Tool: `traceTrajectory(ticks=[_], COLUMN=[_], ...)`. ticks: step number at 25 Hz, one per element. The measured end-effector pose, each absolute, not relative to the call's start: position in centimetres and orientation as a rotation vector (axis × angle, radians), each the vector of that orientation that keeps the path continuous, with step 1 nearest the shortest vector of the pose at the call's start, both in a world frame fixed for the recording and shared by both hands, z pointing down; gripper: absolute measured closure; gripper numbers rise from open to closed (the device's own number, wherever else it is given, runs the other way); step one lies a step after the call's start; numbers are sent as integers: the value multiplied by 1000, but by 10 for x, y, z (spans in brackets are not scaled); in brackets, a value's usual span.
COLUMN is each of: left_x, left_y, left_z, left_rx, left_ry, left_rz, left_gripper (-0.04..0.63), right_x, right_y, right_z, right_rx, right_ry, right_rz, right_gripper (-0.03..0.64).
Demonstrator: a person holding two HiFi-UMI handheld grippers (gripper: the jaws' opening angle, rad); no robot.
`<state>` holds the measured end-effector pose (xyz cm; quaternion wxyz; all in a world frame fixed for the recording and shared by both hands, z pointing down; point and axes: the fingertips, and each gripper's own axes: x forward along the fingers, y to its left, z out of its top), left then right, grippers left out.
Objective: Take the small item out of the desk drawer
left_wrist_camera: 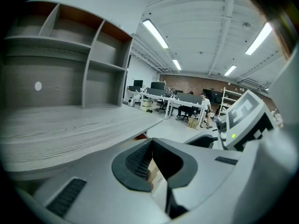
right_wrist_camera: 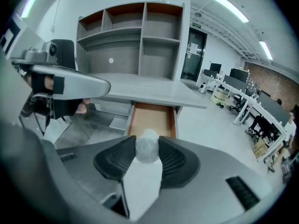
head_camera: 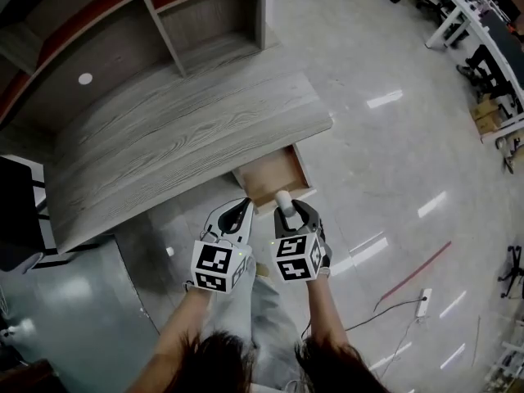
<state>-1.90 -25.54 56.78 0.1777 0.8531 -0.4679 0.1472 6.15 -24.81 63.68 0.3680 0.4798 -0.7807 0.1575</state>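
Note:
My right gripper [head_camera: 284, 205] is shut on a small white item [right_wrist_camera: 147, 149] with a rounded top, which also shows as a white item [head_camera: 283, 201] in the head view, held upright above the front of the open wooden drawer [head_camera: 270, 178]. In the right gripper view the drawer [right_wrist_camera: 150, 119] lies ahead under the desk top, its bottom bare. My left gripper [head_camera: 242, 211] hangs just left of the right one, with its jaws together and nothing between them. The left gripper [left_wrist_camera: 150, 158] points along the grey desk top [left_wrist_camera: 70, 125].
A grey wood-grain desk [head_camera: 180, 129] with shelving [head_camera: 205, 15] behind it fills the upper left. A dark grey cabinet [head_camera: 82, 301] stands at the lower left. Glossy floor [head_camera: 393, 137] spreads to the right, with other desks [head_camera: 475, 23] far off and a cable with power strip [head_camera: 422, 301].

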Motion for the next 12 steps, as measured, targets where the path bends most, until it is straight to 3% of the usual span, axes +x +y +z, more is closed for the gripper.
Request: traceTrajectory(ticks=[12], left_x=[-13], left_y=[-236], left_z=[525], left_rx=[2405], left_ry=[-1365], left_rz=[397], left_gripper=[578], right_x=[71], right_y=[-233], right_z=[583], right_rx=[1342], right_ry=[-2073], right_rz=[394], right_gripper=[451])
